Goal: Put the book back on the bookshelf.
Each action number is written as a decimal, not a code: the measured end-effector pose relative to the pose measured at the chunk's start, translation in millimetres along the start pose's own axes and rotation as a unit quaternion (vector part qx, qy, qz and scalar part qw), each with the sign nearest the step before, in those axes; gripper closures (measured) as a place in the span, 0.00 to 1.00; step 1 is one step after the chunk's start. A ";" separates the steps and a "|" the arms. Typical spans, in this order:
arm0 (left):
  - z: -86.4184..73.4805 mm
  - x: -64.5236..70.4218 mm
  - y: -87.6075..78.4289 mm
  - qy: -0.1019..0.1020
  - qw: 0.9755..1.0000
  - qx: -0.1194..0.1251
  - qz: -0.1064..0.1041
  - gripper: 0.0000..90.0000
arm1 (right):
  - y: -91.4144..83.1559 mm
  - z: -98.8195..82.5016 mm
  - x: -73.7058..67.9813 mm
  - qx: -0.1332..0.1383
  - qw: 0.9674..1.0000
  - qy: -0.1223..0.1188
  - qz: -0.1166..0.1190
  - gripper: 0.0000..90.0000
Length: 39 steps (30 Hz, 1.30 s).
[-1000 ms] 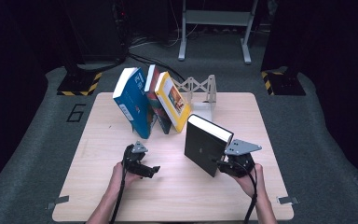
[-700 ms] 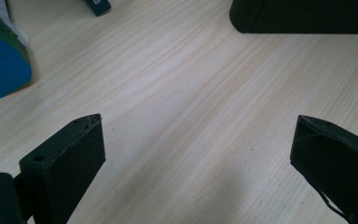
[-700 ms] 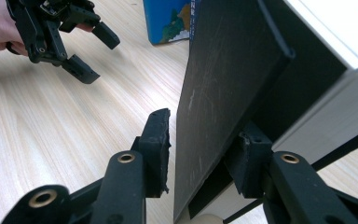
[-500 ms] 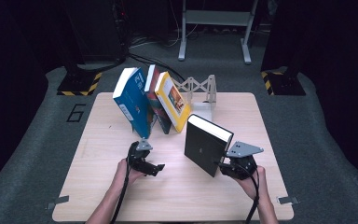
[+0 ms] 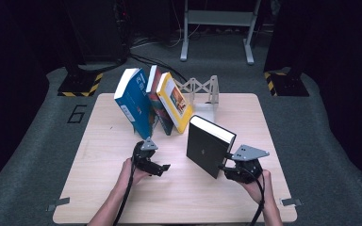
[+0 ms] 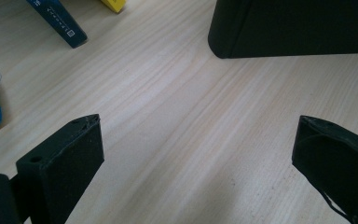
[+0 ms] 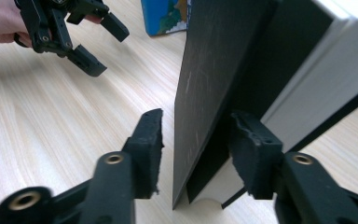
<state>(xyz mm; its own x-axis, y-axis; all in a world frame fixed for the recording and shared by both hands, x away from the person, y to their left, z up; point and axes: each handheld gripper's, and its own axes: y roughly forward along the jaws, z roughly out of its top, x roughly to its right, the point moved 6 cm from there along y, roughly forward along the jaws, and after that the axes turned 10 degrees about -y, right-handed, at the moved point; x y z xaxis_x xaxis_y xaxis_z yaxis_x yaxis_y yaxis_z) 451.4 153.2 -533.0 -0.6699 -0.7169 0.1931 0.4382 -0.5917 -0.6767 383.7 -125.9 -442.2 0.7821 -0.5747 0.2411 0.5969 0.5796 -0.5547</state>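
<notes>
black book stands free as the right jaws let go

the black book stands upright on its bottom edge near the middle of the table, tipped a little, cover toward the left hand. in the right gripper view its front cover has swung slightly off the white page block, which fits a book no longer pinched.

the right gripper sits at the book's 4 o'clock. its jaws have just been opening: the book's lower corner is still between them, but there is a gap on the cover side, so the hold looks released. staying this close probably guards against a topple.

the left gripper waits at the book's 9 o'clock, jaws wide apart with only bare wood between them, likely ready to steady it.

at 11 o'clock, the blue book, a red book and the yellow book lean in a row toward the white bookend, presumably the black book's destination.
</notes>
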 end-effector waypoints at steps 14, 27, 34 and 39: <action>3.7 2.4 6.3 0.004 1.000 0.000 -0.003 0.02 | -12.3 -21.5 18.1 0.016 0.997 0.078 -0.010 0.18; 4.5 0.8 5.2 0.005 1.000 0.000 -0.004 0.02 | 17.8 -6.9 27.0 -0.005 0.997 0.080 -0.013 0.23; 8.4 2.1 5.2 0.006 1.000 0.000 -0.008 0.02 | 22.5 -7.6 28.9 -0.012 0.997 0.070 -0.018 0.31; 15.3 4.3 6.6 0.008 1.000 0.009 -0.010 0.02 | 21.2 -9.6 28.8 -0.011 0.997 0.074 -0.015 0.31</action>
<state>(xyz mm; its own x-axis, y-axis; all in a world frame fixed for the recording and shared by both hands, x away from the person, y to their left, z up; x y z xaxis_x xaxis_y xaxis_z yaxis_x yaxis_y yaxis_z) 460.6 140.6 -525.8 -0.6877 -0.6994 0.1945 0.4363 -0.6123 -0.6593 417.2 -135.7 -454.7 0.7282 -0.6712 0.1389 0.6144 0.5495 -0.5662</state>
